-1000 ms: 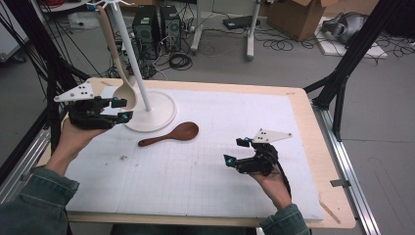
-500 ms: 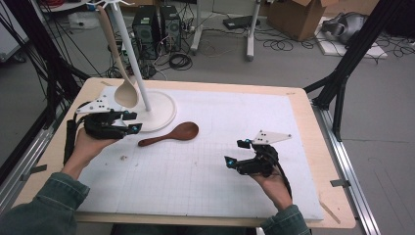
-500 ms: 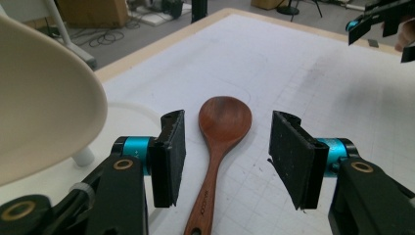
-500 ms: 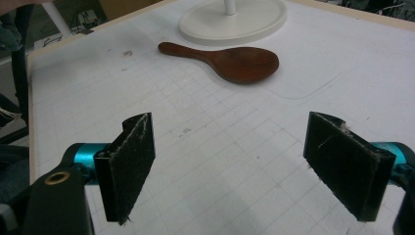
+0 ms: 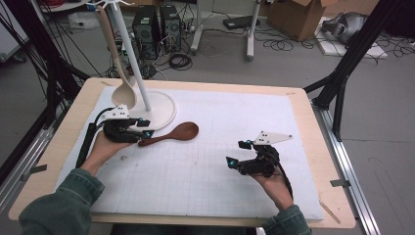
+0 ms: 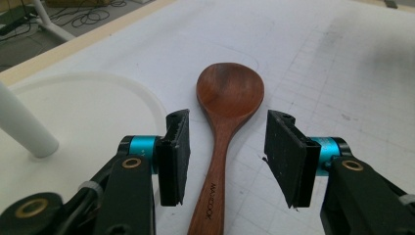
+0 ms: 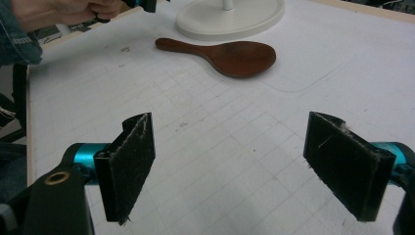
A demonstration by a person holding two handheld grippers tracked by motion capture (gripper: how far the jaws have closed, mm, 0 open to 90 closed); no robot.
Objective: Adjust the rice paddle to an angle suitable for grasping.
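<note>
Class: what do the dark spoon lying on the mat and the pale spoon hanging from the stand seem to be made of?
Dark spoon: apparently wood, reddish-brown with a smooth finish; faint grain shows, and lettering marks the handle. Pale spoon: probably light, unstained wood, matte cream in colour; too small in the high view to rule out plastic.

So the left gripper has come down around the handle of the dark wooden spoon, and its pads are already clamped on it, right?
Not quite. The left gripper is down around the handle of the dark wooden spoon, but its pads are not clamped on it. The left gripper view shows a gap on each side of the handle. The jaws have just been closing, with the handle between them.
</note>
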